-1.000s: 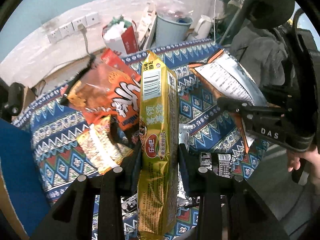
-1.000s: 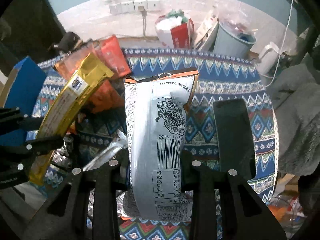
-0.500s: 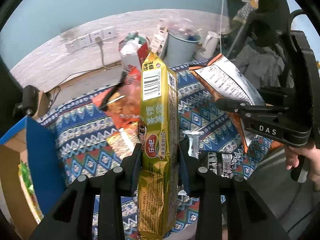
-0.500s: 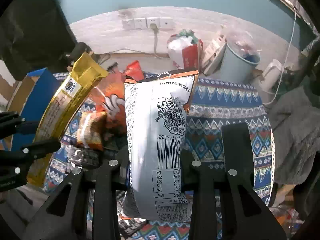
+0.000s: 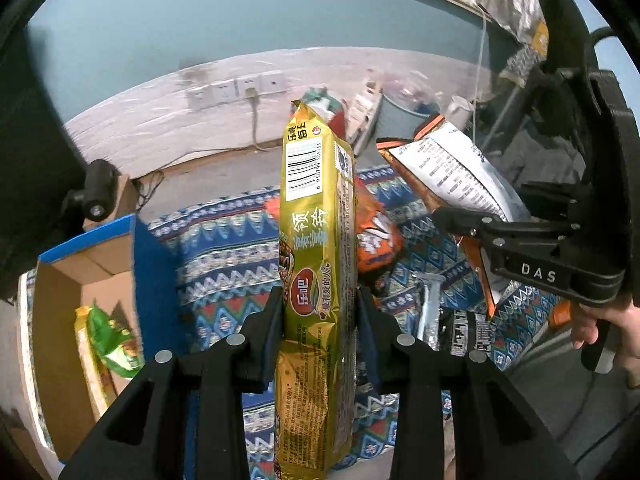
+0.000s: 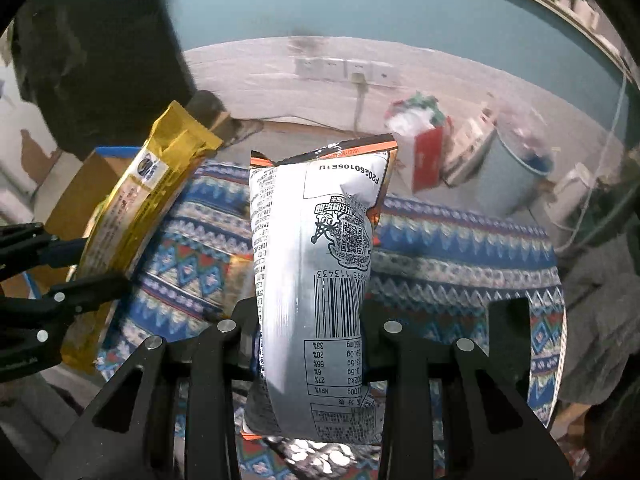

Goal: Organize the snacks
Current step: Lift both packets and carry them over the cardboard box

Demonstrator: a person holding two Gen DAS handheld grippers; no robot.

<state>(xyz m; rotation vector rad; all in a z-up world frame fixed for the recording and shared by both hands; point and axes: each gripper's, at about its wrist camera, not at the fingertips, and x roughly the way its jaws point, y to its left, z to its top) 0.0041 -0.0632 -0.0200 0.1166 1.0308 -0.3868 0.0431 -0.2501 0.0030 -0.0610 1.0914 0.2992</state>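
My left gripper (image 5: 318, 312) is shut on a long gold biscuit pack (image 5: 316, 248) and holds it upright above the patterned cloth (image 5: 224, 256). The pack also shows at the left of the right wrist view (image 6: 132, 220). My right gripper (image 6: 310, 320) is shut on a silver-backed chip bag with orange edges (image 6: 316, 272), held upright; the bag also shows at the right of the left wrist view (image 5: 452, 176). An open blue cardboard box (image 5: 136, 264) stands to the left, holding a green snack bag (image 5: 112, 340).
An orange chip bag (image 5: 374, 240), a silver wrapper (image 5: 430, 308) and a black packet (image 5: 464, 332) lie on the cloth. Behind the table are a grey bin (image 6: 516, 176), a red-and-white bag (image 6: 424, 136), a white kettle (image 6: 572, 188) and wall sockets (image 6: 348, 70).
Both grippers have risen and swung left with their packs still held. The blue box with the green bag has come into the left wrist view. The snack pile now sits lower and further right.
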